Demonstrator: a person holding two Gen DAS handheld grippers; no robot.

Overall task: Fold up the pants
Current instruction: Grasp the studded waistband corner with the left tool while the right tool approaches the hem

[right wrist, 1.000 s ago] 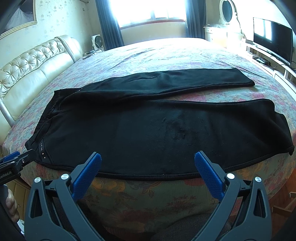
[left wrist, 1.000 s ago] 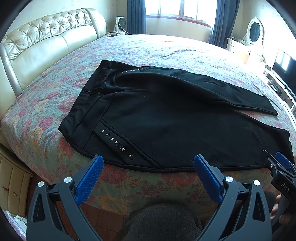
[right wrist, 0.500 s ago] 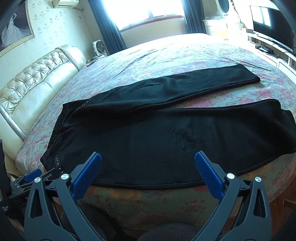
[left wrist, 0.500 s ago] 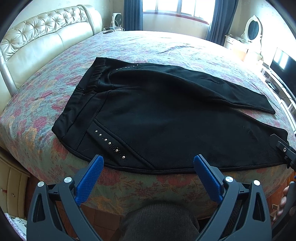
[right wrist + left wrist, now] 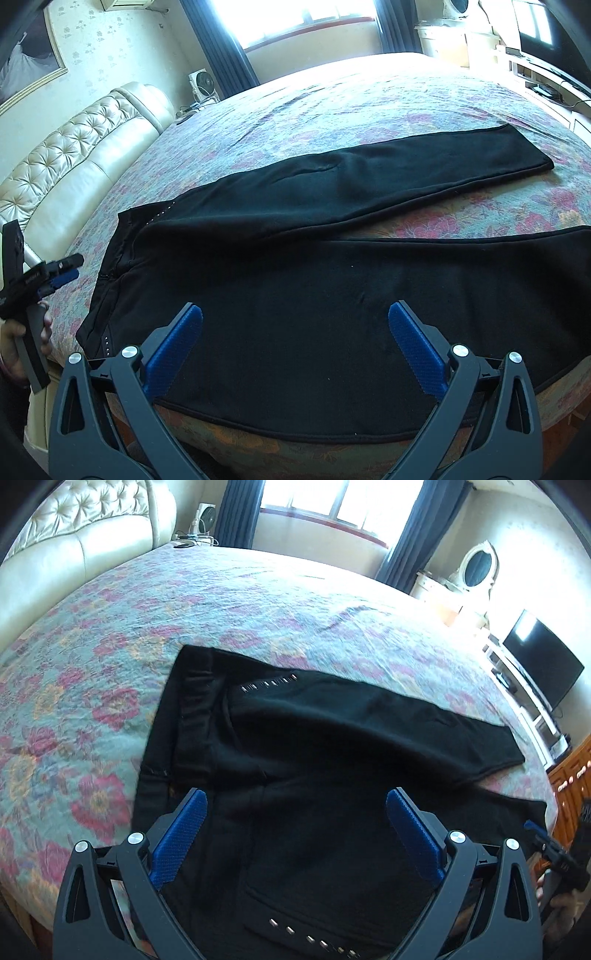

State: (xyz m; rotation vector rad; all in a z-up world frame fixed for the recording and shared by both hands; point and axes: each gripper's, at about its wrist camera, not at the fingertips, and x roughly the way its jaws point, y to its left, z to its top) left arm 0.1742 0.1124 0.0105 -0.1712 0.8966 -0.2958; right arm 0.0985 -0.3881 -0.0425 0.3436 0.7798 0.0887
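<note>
Black pants (image 5: 332,746) (image 5: 332,288) lie flat on the flowered bedspread (image 5: 110,664), waistband to the left, the two legs spread apart toward the right. Small metal studs line both pockets (image 5: 269,682). My left gripper (image 5: 295,834) hangs open over the waist and hip area, nothing between its blue pads. My right gripper (image 5: 295,347) is open above the near leg, close to the bed's front edge. Each gripper shows at the border of the other view: the right one (image 5: 546,845), the left one (image 5: 55,273) held by a hand.
A tufted cream headboard (image 5: 74,155) runs along the left. Beyond the bed are a window with dark blue curtains (image 5: 236,513), a fan (image 5: 201,83), a dresser with an oval mirror (image 5: 476,565) and a television (image 5: 543,657) at the right.
Both grippers have moved forward and up over the bed. The left one now hovers over the waist area instead of the front edge; the right one is above the near leg. Pants unmoved.
</note>
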